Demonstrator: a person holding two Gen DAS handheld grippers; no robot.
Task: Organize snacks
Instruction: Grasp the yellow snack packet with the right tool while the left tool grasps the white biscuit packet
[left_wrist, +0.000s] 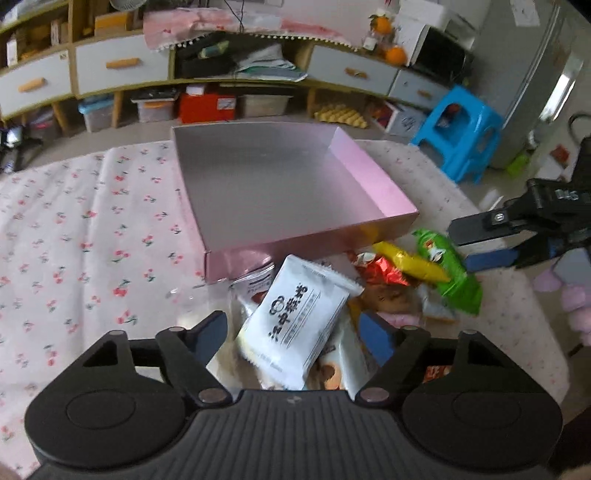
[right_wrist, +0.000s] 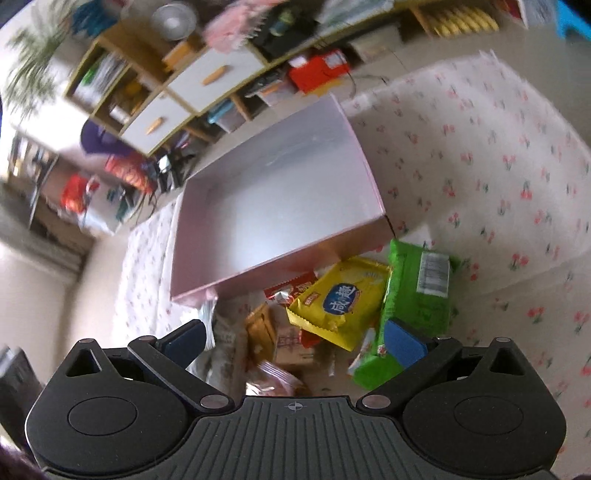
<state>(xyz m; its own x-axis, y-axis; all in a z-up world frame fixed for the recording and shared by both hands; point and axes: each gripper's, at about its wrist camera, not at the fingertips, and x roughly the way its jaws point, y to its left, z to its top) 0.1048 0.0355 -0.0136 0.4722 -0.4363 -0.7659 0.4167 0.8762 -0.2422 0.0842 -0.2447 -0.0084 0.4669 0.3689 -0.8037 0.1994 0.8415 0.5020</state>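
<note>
An empty pink box (left_wrist: 288, 184) (right_wrist: 277, 206) sits on the cherry-print cloth, with a heap of snack packets against its near wall. In the left wrist view my left gripper (left_wrist: 293, 336) hangs over the heap. A white packet with black lettering (left_wrist: 299, 325) lies between its fingers, and the pads stand apart from it. A yellow packet (left_wrist: 410, 262) (right_wrist: 340, 299) and a green packet (left_wrist: 450, 273) (right_wrist: 417, 295) lie to the right. My right gripper (right_wrist: 295, 341) (left_wrist: 476, 245) is open wide above brown and pink packets, its right pad (right_wrist: 404, 343) over the green packet.
The cloth-covered table (left_wrist: 74, 221) stretches left of the box and ends in a rounded edge. Beyond it stand a low shelf unit with drawers (left_wrist: 118, 62), a red box (left_wrist: 207, 107) on the floor and a blue stool (left_wrist: 458, 129).
</note>
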